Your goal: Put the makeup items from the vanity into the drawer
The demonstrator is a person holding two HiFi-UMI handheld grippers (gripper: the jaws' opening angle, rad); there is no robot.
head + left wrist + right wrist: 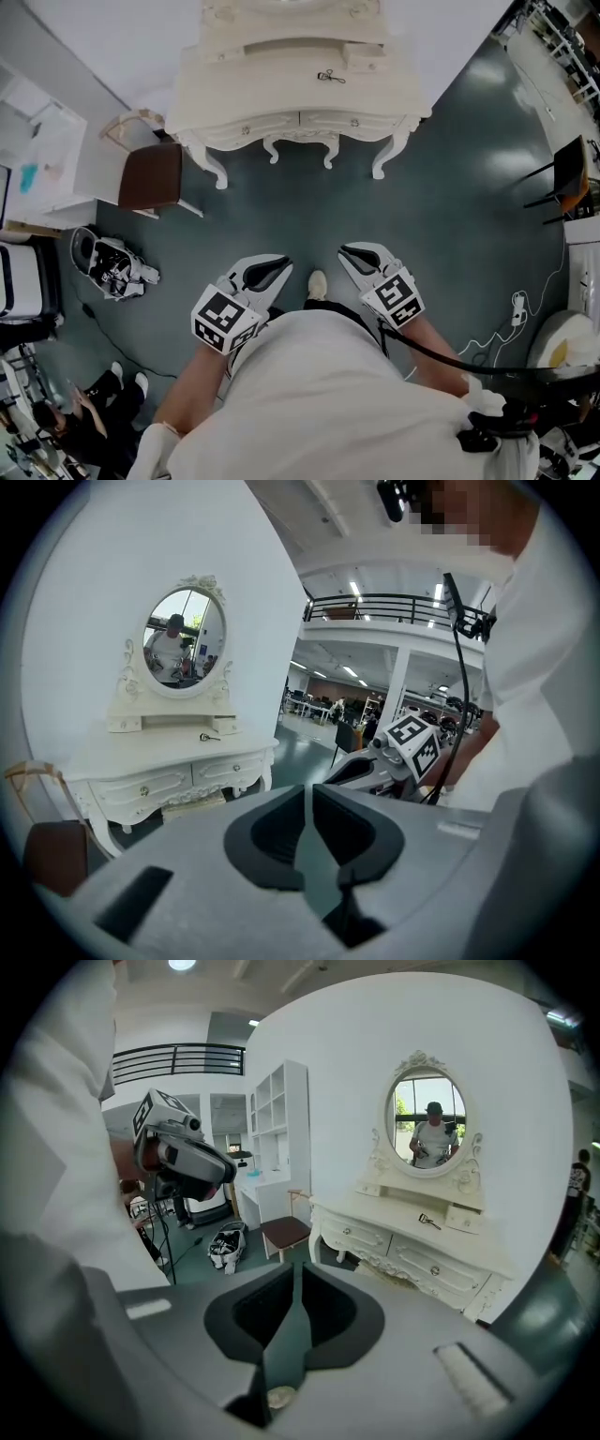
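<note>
A white vanity (300, 103) stands against the far wall, well ahead of me, with its two front drawers (354, 122) closed. One small dark makeup tool (329, 76) lies on the top; it also shows in the left gripper view (217, 735) and the right gripper view (429, 1222). My left gripper (281, 265) and right gripper (347, 251) are held close to my body, above the floor and far short of the vanity. Both are shut with nothing between the jaws, as seen along the left gripper (308, 803) and the right gripper (296, 1283).
A brown-seated chair (150, 176) stands left of the vanity beside a white desk (37, 159). A bag (111, 265) lies on the floor to the left. Cables (506, 319) trail on the right, near a black chair (572, 173). Dark floor lies between me and the vanity.
</note>
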